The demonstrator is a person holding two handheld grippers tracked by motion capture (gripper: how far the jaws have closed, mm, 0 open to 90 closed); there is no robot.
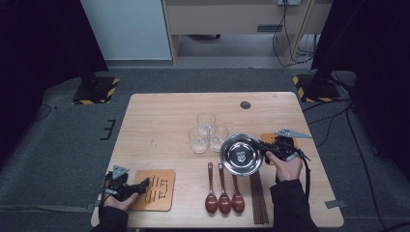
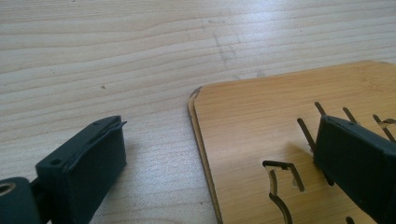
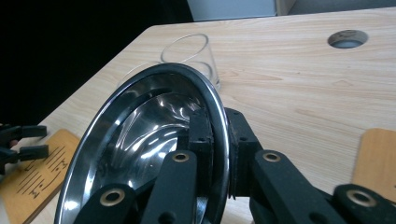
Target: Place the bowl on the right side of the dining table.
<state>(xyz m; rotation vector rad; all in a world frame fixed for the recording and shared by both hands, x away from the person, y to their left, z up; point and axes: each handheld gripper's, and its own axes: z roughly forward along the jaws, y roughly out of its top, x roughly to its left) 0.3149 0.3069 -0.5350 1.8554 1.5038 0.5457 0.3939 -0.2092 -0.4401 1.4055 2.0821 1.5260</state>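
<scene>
Right gripper [image 1: 265, 153] fingers clamp steel bowl [image 1: 241, 154] rim at 3 o'clock; keep level, clear glasses [image 1: 207, 132]; left gripper [image 1: 140, 186] fingers open over wooden coaster [image 1: 157, 191]

The right claw [image 3: 215, 140] pinches the rim of a tilted steel bowl [image 3: 140, 135], with clear glasses [image 3: 194, 53] standing behind it on the wooden worktop [image 3: 299, 79].

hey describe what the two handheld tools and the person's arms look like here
Both are black, two-jaw devices. The left tool and the right tool each carry a grey three-cornered plate on top, and a dark cable trails from the right one. Up close, the jaws are blocky matt-black bars joined by links with brass-coloured rivets. The person wears dark long sleeves.
</scene>
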